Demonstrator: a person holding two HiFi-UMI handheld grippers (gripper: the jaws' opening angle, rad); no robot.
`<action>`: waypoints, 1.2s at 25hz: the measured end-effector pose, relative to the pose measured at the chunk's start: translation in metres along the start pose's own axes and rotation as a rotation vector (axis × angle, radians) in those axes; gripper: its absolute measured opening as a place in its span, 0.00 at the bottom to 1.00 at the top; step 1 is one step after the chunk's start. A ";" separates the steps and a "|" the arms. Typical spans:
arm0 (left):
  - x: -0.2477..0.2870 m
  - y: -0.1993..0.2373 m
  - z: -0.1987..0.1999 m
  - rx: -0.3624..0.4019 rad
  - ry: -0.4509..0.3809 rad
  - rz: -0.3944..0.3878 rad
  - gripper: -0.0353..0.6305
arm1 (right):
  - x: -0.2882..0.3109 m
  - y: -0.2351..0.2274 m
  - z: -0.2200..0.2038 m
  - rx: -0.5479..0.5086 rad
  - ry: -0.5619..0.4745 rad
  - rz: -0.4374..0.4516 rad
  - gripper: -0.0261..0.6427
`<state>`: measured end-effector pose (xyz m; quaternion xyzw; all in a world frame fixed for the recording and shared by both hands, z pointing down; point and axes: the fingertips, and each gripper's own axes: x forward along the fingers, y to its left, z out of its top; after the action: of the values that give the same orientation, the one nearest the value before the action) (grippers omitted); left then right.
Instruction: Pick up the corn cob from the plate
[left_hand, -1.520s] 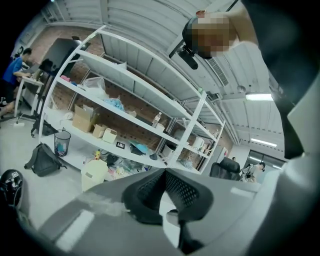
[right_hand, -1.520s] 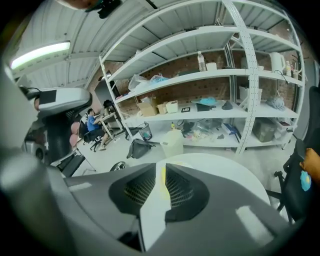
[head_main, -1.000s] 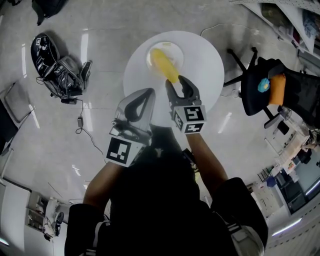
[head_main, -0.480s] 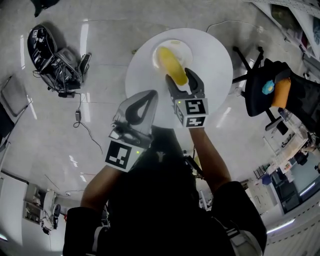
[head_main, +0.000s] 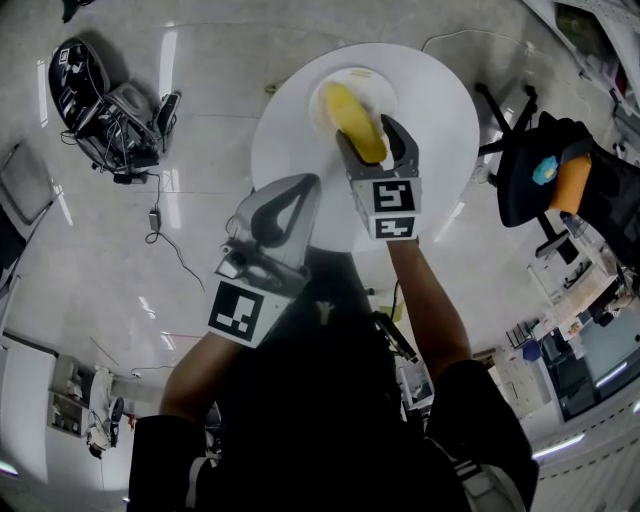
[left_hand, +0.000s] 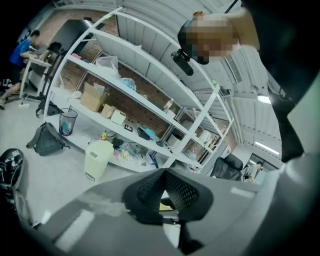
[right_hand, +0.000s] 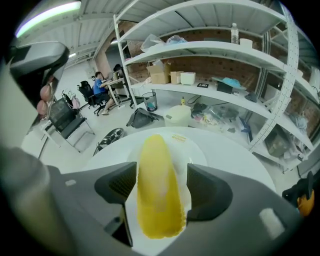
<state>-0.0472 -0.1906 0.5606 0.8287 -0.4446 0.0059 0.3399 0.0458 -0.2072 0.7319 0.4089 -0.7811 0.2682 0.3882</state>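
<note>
Corn cob (right_hand: 156, 187) smooth and waxy; plate (right_hand: 182, 150) glossy; round table (right_hand: 234, 162) matt, smooth (floor (head_main: 110, 260) polished, mirror-shiny)

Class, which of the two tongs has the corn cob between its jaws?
The right tongs: its jaws, just opened wider, straddle the corn cob; the left tongs are shut and empty.

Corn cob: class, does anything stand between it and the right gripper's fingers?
Nothing visible does. The fingers of the right gripper have just been opening and stand either side of the corn cob, which lies on the plate, not clamped.
</note>
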 end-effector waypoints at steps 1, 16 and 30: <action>0.001 0.001 -0.002 -0.004 0.002 0.000 0.06 | 0.003 -0.001 -0.002 -0.005 0.009 0.005 0.51; -0.007 0.006 -0.009 -0.019 -0.002 0.017 0.06 | 0.018 0.004 -0.018 0.000 0.052 0.018 0.47; -0.028 0.003 -0.014 -0.005 -0.013 0.048 0.06 | 0.016 0.006 -0.013 0.094 0.017 0.044 0.44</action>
<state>-0.0622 -0.1635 0.5647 0.8170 -0.4664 0.0077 0.3390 0.0401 -0.2019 0.7516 0.4073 -0.7731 0.3166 0.3690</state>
